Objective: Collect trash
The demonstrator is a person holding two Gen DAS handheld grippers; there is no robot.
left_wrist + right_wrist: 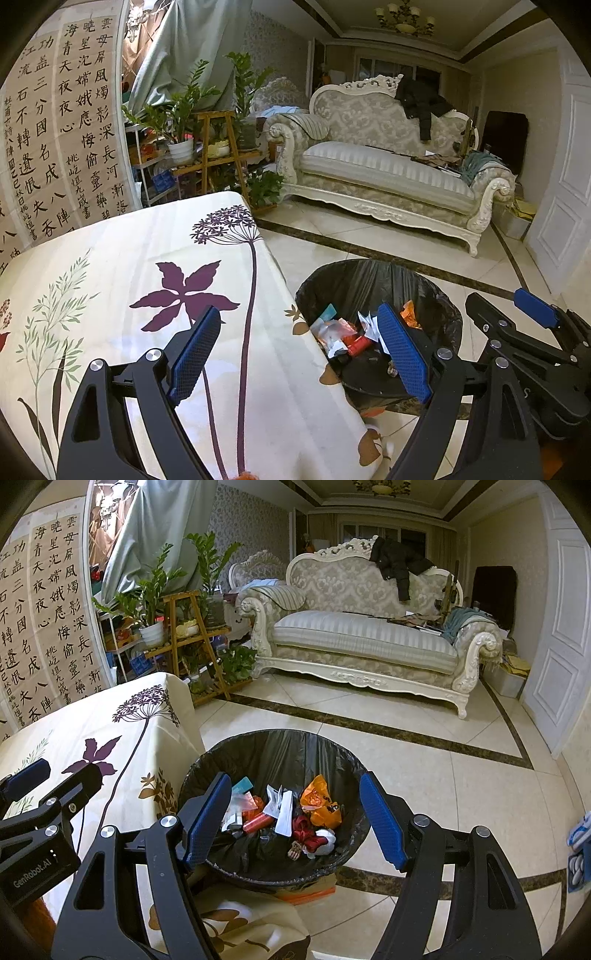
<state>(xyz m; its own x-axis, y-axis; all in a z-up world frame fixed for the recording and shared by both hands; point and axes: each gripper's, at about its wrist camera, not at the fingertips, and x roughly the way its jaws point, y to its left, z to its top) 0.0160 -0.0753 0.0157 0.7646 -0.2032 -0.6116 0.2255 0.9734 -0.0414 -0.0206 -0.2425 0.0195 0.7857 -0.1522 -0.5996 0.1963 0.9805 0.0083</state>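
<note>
- Trash, left wrist view: a heap of crumpled wrappers and scraps (345,338) lies at the bottom of the round bin lined with a black plastic bag (369,280), which stands on the tiled floor just beside the worktop's corner.
- Worktop under a cream cloth printed with purple flowers and green sprigs (147,266): the part in view carries no loose litter. An orange fuzzy patch shows at the bottom edge; I cannot tell what it is.
- Left tongs (301,349): blue-padded jaws stand wide, nothing between them; one pad over the cloth, the other over the bin's mouth.
- Right tongs (535,306) appear at the right edge, beyond the bin; state not readable from this view.
- Right wrist view: the same lined bin (207,760) sits straight ahead and below. Contents read clearer: an orange crinkled bag, a white folded paper, a red tube, a dark red bow-like piece, a teal packet, all inside the liner (288,812).
- Right tongs (295,818): jaws wide apart and empty, framing the bin opening from above.
- Left tongs (26,775) at the left edge over the cloth.
- Floor around the bin: no litter seen on the tiles; an orange flat item is partly hidden under the bin's base.
- Judgement: collection looks complete or nearly so; both tongs empty, all visible trash binned. Remaining: check the unseen worktop areas.
</note>
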